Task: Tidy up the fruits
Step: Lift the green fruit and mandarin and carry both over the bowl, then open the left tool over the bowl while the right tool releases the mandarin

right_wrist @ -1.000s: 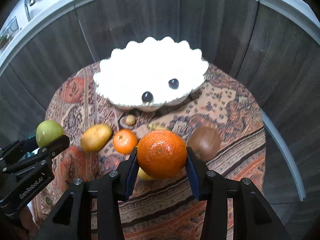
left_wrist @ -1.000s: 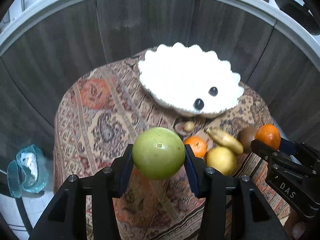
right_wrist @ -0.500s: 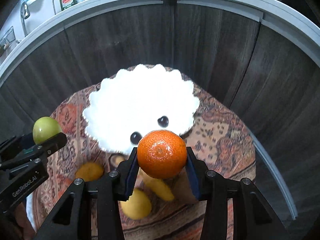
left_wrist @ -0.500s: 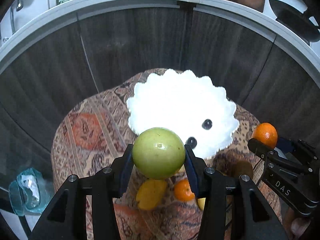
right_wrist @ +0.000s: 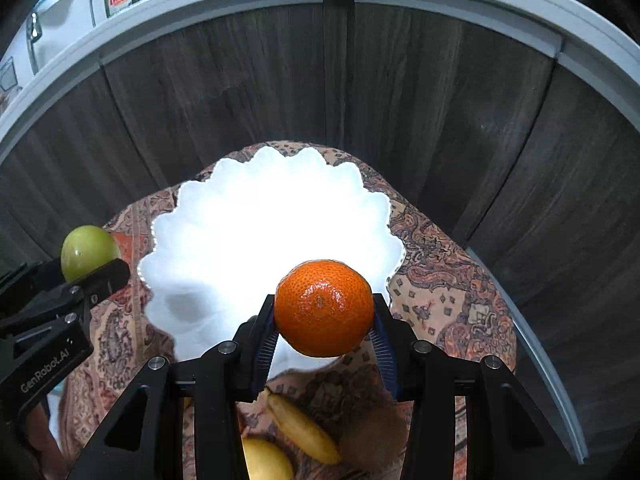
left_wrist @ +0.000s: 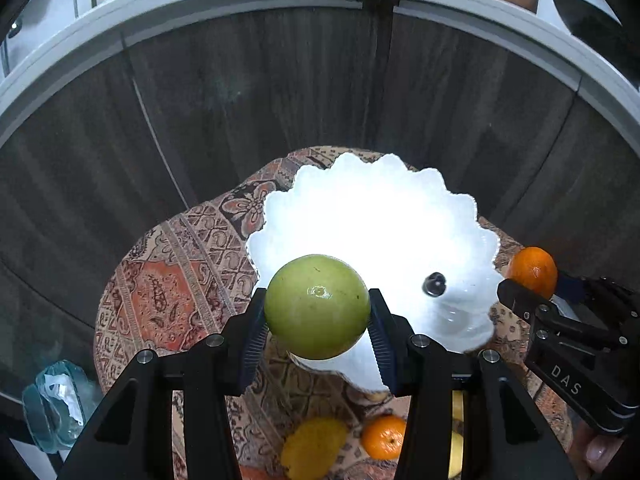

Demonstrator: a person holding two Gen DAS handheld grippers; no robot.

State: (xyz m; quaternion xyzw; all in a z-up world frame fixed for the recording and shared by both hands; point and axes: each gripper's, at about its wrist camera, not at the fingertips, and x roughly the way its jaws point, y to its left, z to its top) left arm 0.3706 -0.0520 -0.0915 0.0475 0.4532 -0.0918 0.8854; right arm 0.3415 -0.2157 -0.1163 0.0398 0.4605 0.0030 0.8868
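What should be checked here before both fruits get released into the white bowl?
1. Left hand-held gripper holds the green apple squarely between its pads: ok.
2. Right hand-held gripper holds the orange mandarin squarely: ok.
3. Apple is over the scalloped white bowl: cannot tell; it overlaps only the near rim.
4. Mandarin is over the bowl: cannot tell; it too sits at the near rim.
5. Landing spots are free: partly ok; one small dark fruit lies in the bowl, the rest is overexposed.
6. The two grippers are apart: ok, one at each side of the bowl.
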